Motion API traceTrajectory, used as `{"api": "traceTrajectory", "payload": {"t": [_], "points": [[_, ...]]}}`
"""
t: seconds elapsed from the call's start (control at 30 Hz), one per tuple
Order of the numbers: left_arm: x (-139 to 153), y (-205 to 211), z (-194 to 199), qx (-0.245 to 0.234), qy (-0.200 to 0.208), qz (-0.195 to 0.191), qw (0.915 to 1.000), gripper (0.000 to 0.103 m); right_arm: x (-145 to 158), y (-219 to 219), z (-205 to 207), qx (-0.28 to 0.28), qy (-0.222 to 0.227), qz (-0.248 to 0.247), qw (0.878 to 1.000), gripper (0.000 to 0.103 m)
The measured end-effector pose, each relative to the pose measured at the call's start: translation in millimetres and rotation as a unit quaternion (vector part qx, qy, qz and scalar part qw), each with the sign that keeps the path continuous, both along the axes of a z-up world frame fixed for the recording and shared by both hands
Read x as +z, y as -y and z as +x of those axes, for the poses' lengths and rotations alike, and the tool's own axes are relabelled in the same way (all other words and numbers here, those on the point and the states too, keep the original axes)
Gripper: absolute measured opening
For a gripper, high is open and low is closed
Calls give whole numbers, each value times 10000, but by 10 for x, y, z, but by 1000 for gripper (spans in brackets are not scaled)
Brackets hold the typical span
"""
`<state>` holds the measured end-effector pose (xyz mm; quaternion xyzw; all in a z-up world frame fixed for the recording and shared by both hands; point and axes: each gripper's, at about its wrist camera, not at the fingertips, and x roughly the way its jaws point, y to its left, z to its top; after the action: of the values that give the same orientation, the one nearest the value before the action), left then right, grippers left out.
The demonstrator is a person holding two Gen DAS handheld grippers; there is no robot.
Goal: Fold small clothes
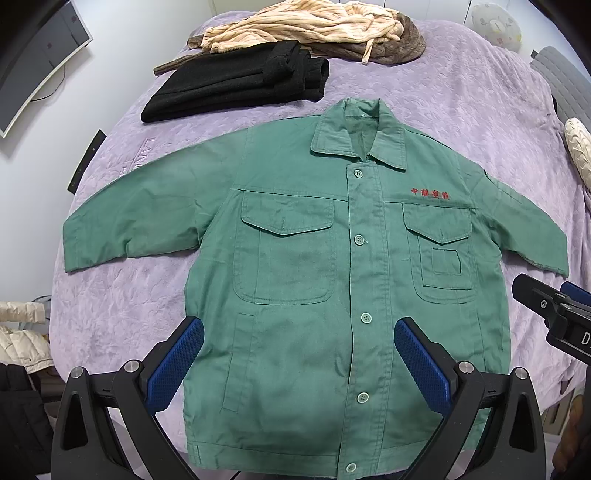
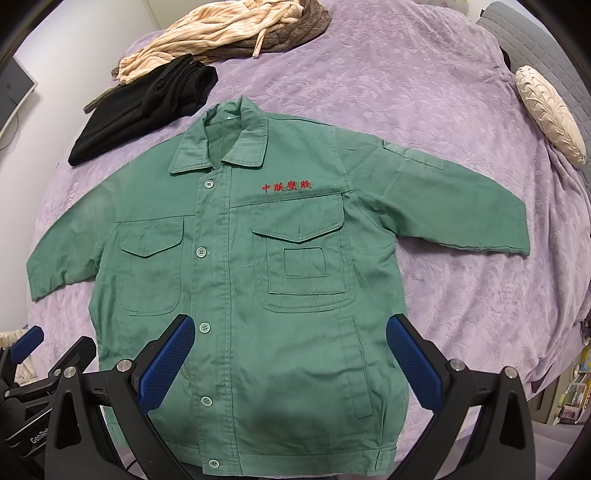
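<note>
A small green button-up jacket with red embroidered characters lies flat and face up on the purple bedspread, sleeves spread out to both sides. It also shows in the right wrist view. My left gripper is open and empty, hovering above the jacket's lower front. My right gripper is open and empty above the jacket's lower right side. The right gripper also shows at the right edge of the left wrist view.
A folded black garment lies beyond the jacket's collar. A heap of striped cream and brown clothes lies at the far side. A cream pillow rests at the right. The bed's left edge borders a white floor.
</note>
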<state>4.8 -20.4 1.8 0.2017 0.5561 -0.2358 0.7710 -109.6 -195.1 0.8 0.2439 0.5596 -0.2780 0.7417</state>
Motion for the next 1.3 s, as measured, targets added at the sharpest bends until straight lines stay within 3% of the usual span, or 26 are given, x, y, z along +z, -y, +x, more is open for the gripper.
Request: {"api": "traceTrajectory", "payload": {"t": [1.0,1.3], "points": [[-35,-21,66,19,-77,-69,9999,103,-82,-6,21,29,-110,57,9999,103],[-219,-88,169,53,-211,-134,9997,103,-230,11,102,67,-283,33,9996,103]]}}
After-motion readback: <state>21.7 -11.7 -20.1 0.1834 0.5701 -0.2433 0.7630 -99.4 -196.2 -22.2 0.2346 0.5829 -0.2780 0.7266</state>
